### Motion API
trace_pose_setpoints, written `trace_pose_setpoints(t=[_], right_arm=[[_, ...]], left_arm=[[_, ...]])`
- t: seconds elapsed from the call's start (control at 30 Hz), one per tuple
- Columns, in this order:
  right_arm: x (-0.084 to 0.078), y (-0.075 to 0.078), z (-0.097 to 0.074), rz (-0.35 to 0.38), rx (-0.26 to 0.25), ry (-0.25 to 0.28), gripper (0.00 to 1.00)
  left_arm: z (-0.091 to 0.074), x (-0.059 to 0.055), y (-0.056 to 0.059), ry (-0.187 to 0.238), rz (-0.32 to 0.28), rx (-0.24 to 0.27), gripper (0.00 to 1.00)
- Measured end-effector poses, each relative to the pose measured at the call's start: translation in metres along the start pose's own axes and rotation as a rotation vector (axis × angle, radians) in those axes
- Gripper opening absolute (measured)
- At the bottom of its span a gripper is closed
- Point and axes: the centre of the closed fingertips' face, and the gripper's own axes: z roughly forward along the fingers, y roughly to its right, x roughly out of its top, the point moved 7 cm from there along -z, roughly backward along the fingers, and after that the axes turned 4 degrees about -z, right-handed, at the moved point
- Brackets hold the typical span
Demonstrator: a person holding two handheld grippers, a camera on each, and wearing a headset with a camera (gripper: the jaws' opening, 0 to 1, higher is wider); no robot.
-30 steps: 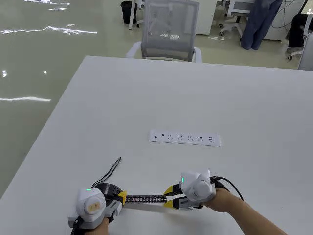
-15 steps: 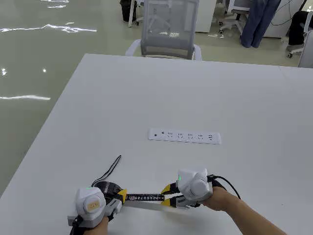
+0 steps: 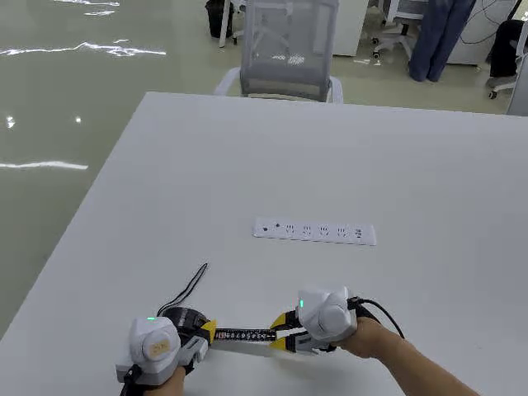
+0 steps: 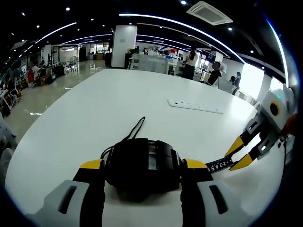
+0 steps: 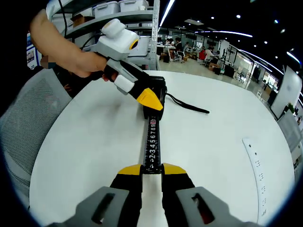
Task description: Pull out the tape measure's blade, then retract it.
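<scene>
As boxy black case [image 4: 142, 165] sits clamped, flat numbered blade [image 5: 152, 142]

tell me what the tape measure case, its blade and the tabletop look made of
Case: likely matte black plastic or rubber; dull, with moulded panels and little shine. Blade: thin dark strip with printed white numerals, probably coated steel, though the look leaves that open. Tabletop: smooth white laminate or painted board, uniform with a soft sheen.

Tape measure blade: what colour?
Black blade with white numerals, a few of them red near the case. Clearest in the right gripper view.
</scene>
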Motion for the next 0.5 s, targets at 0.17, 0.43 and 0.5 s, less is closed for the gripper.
trace_pose_setpoints(t=[0.17, 0.43, 0.5], right_arm=[[0.0036, -0.0007, 0.0005, -0.002, 0.001, 0.001, 0.13], [0.0058, 0.0001, 0.004, -0.006, 0.005, 0.003, 0.13], [0.0062, 0.0, 0.0049, -0.007, 0.006, 0.002, 0.13]], left_arm=[[0.0002, -0.0001, -0.0004, -0.001, -0.001, -0.003, 0.62], [0.0004, 0.0004, -0.0007, -0.004, 0.003, -0.008, 0.62], [0.0007, 0.0001, -0.0009, -0.004, 0.003, -0.009, 0.62]])
